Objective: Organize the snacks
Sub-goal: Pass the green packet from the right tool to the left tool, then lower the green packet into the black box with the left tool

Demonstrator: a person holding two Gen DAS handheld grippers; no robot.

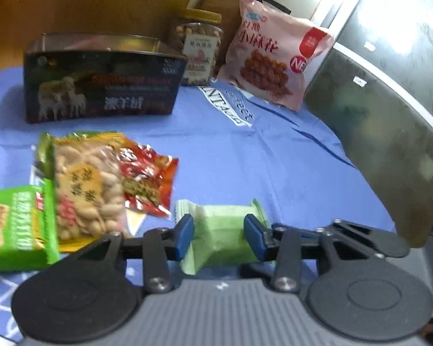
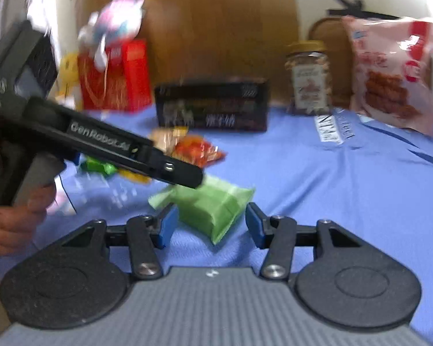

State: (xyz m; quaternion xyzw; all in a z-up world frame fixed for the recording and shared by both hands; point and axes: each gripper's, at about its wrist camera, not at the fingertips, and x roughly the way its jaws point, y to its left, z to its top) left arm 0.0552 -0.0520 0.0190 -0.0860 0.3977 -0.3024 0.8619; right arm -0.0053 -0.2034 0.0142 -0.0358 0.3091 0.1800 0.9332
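Both sets of blue-padded fingers stand parted around the same pale green snack packet [image 1: 222, 225]. On the left gripper [image 1: 218, 235], the pads sit on either side of the packet's middle, close to its wrapper; whether they actually touch it is hard to tell, and the wrapper does not look squeezed. On the right gripper [image 2: 211, 225], the jaws are moderately wide, with a clear gap between each pad and the packet, whose near corner lies between them.

The packet lies flat on a blue cloth [image 1: 274, 167] covering the table, at the near middle of the scene. In the right wrist view, the left gripper reaches in from the left, held by a hand [image 2: 11, 216] at the frame's edge, its tip just above the packet's far end.

To the left of the packet lies a loose pile: a clear bag of peanuts [image 1: 86, 187], a red wrapper [image 1: 150, 178] overlapping its right side, and a bright green packet [image 1: 17, 227] at the near left. Farther back stands a dark tin box [image 1: 101, 83] printed with sheep. Right of it stands a jar with a yellow lid [image 1: 199, 46], and farther right a pink snack bag [image 1: 277, 54] stands upright, leaning back. A red box [image 2: 115, 77] stands at the far left, with a blurred pink and white object above it.
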